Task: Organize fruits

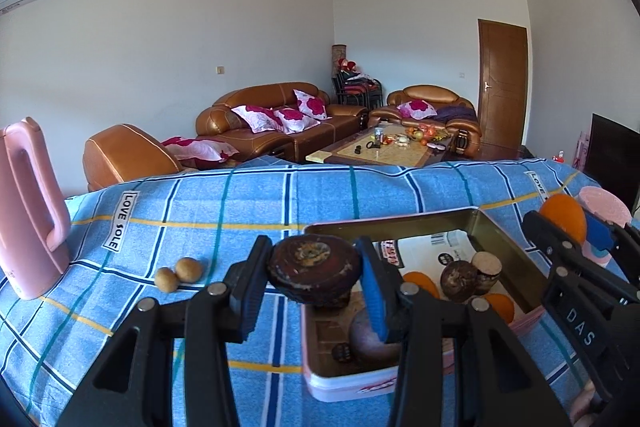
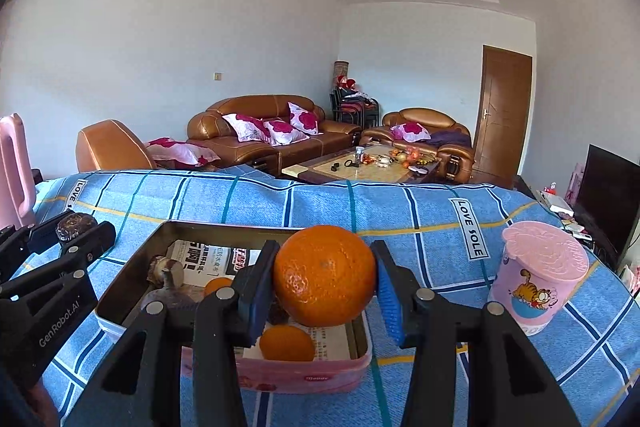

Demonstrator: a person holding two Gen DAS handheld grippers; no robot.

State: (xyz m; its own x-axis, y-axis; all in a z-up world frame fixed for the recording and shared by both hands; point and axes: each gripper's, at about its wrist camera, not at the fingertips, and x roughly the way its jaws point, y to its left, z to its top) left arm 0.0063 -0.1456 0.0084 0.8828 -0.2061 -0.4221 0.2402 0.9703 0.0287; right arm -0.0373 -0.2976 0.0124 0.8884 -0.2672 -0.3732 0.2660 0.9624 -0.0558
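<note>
My left gripper (image 1: 314,273) is shut on a dark brown mangosteen (image 1: 314,269), held above the near left corner of a pink rectangular tin (image 1: 508,255). My right gripper (image 2: 326,277) is shut on an orange (image 2: 325,275), held above the same tin (image 2: 132,287). Inside the tin lie more mangosteens (image 1: 458,281) and oranges (image 2: 287,343) on printed paper. Two small tan fruits (image 1: 178,274) lie on the blue checked cloth (image 1: 200,211) left of the tin. The right gripper shows in the left wrist view (image 1: 572,227), and the left gripper in the right wrist view (image 2: 74,227).
A pink kettle (image 1: 28,211) stands at the table's far left. A pink lidded cartoon cup (image 2: 538,275) stands right of the tin. Beyond the table's far edge are brown sofas (image 1: 280,123), a coffee table (image 1: 384,147), a door and a dark TV screen (image 2: 608,195).
</note>
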